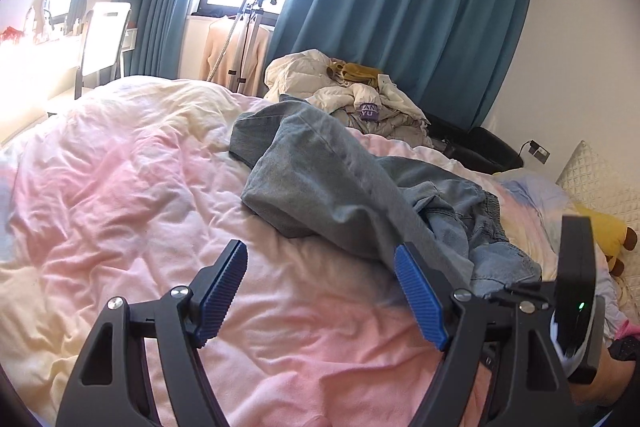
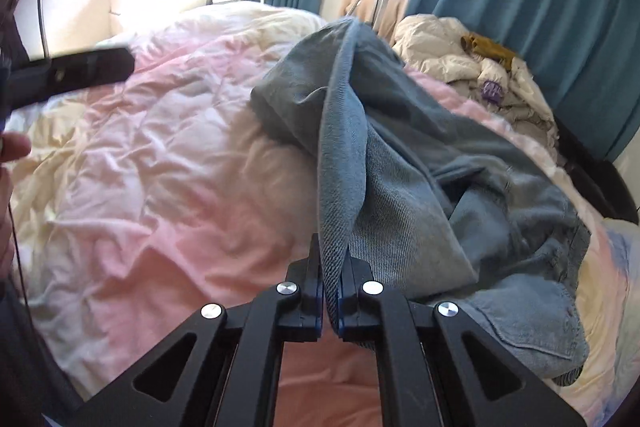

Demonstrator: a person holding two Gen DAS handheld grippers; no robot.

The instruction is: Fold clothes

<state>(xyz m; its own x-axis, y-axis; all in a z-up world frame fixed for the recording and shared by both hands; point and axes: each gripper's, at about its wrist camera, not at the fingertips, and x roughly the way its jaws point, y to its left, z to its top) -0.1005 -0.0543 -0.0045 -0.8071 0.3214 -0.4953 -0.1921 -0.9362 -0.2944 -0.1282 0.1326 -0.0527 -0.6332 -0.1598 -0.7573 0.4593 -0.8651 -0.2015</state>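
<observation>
Right wrist view: right gripper clamped tight on a hem or edge of the grey-blue denim garment, cloth pinched between the pads and rising away ahead of the fingertips as a taut ridge. Rest of the garment heaped ahead and to the right of that gripper, crumpled on the pink and cream duvet, a stitched pocket or seam panel lying nearest on the right. Left wrist view: left gripper spread wide, nothing between its blue ribbed pads, poised just short of the same garment, whose nearest fold lies ahead and slightly right of the fingertips. Judged step: first pick-up, one edge secured, second hold not yet taken, folding proper not begun. Next move likely calls for bringing the open left gripper onto a matching edge or corner of the denim, closing on a single layer only, then lifting and drawing both holds apart to spread the piece flat on the duvet. Worth watching: bunched layers near the heap, easy to pinch double. Further off beyond both grippers, a pile of pale clothing against teal curtains, well apart from the work.
</observation>
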